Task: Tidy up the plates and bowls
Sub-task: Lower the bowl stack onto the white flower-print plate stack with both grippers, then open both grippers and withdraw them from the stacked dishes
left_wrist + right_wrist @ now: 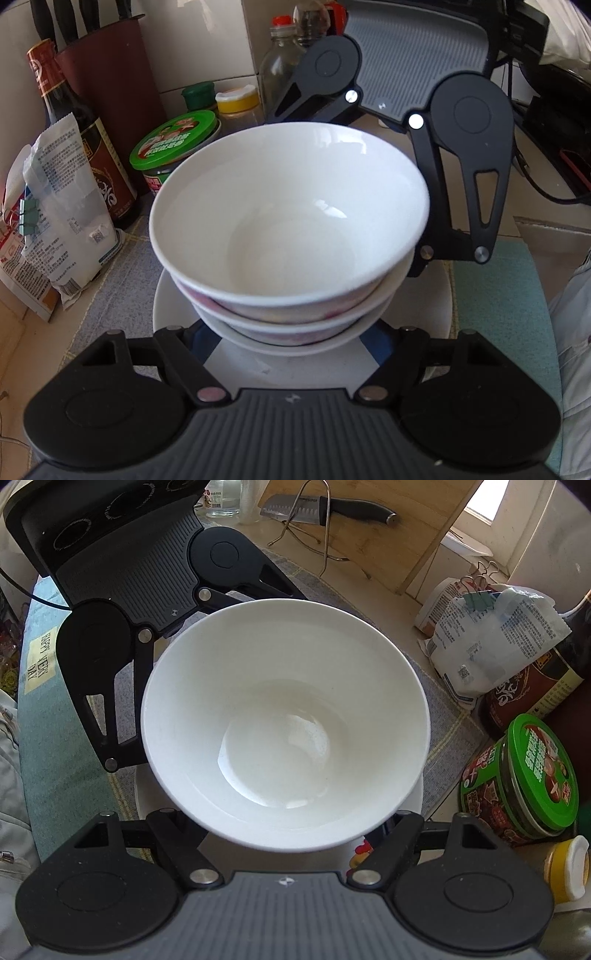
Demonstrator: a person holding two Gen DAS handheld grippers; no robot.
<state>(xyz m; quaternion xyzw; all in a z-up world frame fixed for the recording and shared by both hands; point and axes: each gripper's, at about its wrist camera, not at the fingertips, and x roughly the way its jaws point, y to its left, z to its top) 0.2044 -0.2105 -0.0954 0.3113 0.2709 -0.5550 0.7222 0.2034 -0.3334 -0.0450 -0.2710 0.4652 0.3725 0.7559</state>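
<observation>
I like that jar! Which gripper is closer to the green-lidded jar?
Right. The green-lidded jar sits just beside the right gripper; the left gripper faces it from across the stacked bowls.

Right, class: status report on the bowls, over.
Left gripper, right gripper at bowls, jaws hidden. Bowls nested on plate. Jar, bags close, not blocking.

Three nested white bowls [288,221], upright, top one empty, stacked on a white plate [173,310].

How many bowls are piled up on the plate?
3. The top bowl is plain white. A second bowl peeks out under it, and a third bowl sits lowest, on the white plate. More could be hidden inside the pile.
</observation>
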